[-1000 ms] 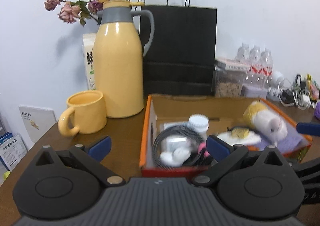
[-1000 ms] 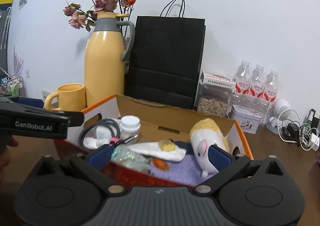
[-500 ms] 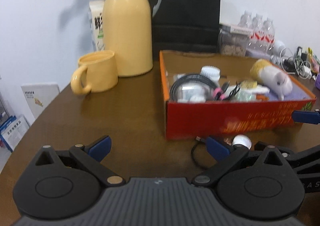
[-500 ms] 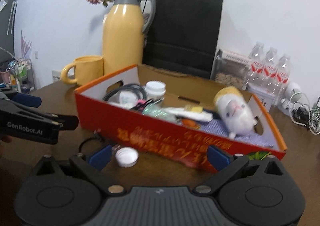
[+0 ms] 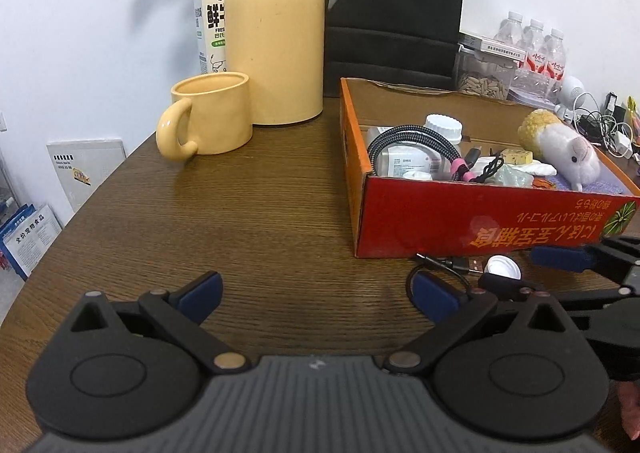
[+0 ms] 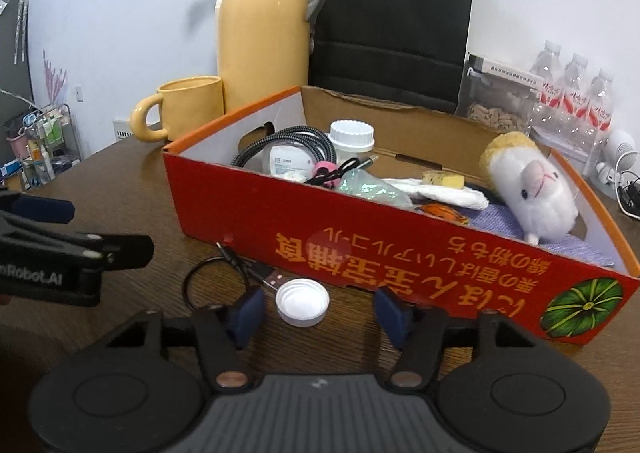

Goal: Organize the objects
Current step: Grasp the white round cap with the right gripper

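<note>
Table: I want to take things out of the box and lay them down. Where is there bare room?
The wood is bare from the mug and jug forward to the left tongs, left of the red box. It is crowded before the box: a cable and white cap by the right tongs.

White cap [image 6: 302, 301] between closing jaws — untouched

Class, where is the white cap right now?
In the right wrist view the white cap lies on the table before the red box, beside the USB cable, between the right gripper's open jaws.
</note>
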The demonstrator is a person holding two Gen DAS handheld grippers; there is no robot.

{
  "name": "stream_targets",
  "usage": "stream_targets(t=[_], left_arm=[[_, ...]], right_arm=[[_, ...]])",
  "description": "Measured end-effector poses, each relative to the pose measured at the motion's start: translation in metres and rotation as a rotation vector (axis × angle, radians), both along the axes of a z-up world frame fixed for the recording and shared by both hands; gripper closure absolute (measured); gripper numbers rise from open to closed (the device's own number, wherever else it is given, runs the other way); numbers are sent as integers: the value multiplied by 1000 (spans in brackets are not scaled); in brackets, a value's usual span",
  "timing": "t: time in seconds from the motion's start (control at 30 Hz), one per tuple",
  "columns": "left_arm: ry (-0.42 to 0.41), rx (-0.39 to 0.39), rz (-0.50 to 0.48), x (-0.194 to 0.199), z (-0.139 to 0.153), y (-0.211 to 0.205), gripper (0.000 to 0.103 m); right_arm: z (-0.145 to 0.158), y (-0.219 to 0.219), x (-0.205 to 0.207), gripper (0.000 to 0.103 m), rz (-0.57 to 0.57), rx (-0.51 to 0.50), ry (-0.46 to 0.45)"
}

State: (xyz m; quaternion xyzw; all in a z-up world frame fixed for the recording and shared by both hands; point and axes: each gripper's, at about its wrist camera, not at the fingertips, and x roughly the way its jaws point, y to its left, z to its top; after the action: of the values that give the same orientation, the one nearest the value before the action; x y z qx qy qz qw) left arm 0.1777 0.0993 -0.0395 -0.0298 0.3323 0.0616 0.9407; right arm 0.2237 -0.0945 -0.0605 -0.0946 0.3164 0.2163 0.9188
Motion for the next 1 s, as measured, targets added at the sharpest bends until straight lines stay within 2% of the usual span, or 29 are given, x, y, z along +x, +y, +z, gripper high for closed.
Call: stream_targets(t=[0.07,0.1,0.13,0.67,0.83,1.0], left_arm=[[2,0,1,1,0,0,0],[4,1,2,1,-1,0,0],[7,1,3,2,-1,0,0],[25,15,16,10,-12,-2,0],[8,35,-8,13,-14,-13,0],[7,20,-36,21,-14,-32,0]], right_arm=[[-1,1,1,57,6,13,9],[-1,1,1,72,14,21,13],[0,2,0,76,22,26,12],[8,-10,-7,76,22,57,-43],[11,-16,-10,76,29,60,-57],[12,-29,-9,76,15,60,-65]])
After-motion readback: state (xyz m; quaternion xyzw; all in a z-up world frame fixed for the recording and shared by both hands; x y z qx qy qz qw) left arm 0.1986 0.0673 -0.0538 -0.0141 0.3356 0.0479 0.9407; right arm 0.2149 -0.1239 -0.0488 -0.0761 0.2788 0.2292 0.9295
